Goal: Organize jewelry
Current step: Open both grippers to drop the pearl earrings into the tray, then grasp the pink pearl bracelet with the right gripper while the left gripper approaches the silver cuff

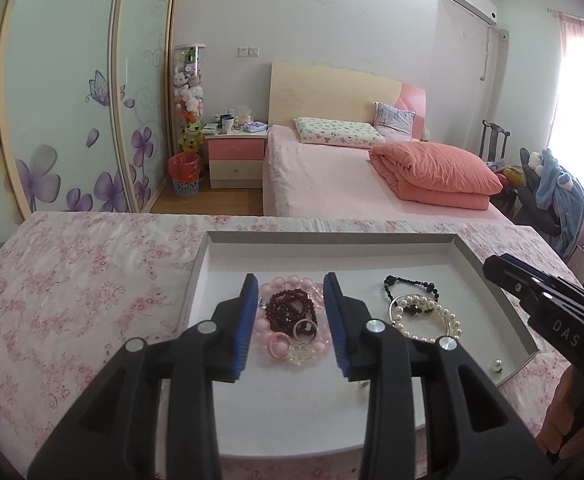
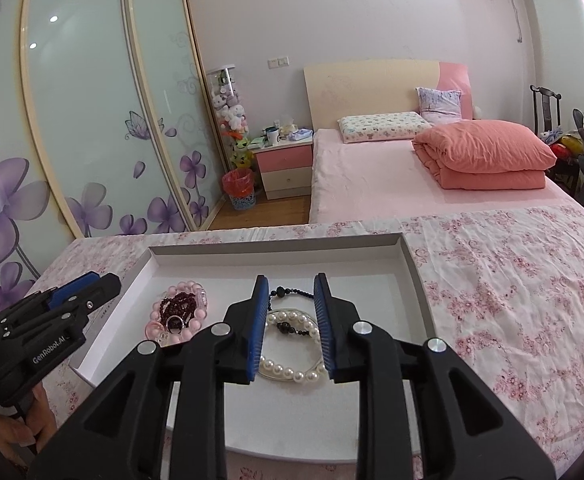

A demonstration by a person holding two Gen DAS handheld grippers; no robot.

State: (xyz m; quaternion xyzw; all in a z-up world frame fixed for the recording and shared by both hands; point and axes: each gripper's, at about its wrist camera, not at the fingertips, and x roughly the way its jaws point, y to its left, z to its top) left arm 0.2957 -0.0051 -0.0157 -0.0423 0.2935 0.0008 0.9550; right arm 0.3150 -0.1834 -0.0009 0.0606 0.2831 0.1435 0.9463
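Note:
A shallow white tray lies on a pink floral cloth. In its left half a pink bead bracelet rings a dark red bead bracelet, with a silver ring, a pink ring and a clear ring. My left gripper hovers open over this pile, its blue pads on either side and touching nothing. In the right half a pearl bracelet overlaps a black bead bracelet. Over them my right gripper is open, gripping nothing.
A loose pearl rests in the tray's near right corner. The floral cloth spreads wide to the right of the tray. Beyond are a pink bed with a folded orange duvet, a nightstand and sliding wardrobe doors.

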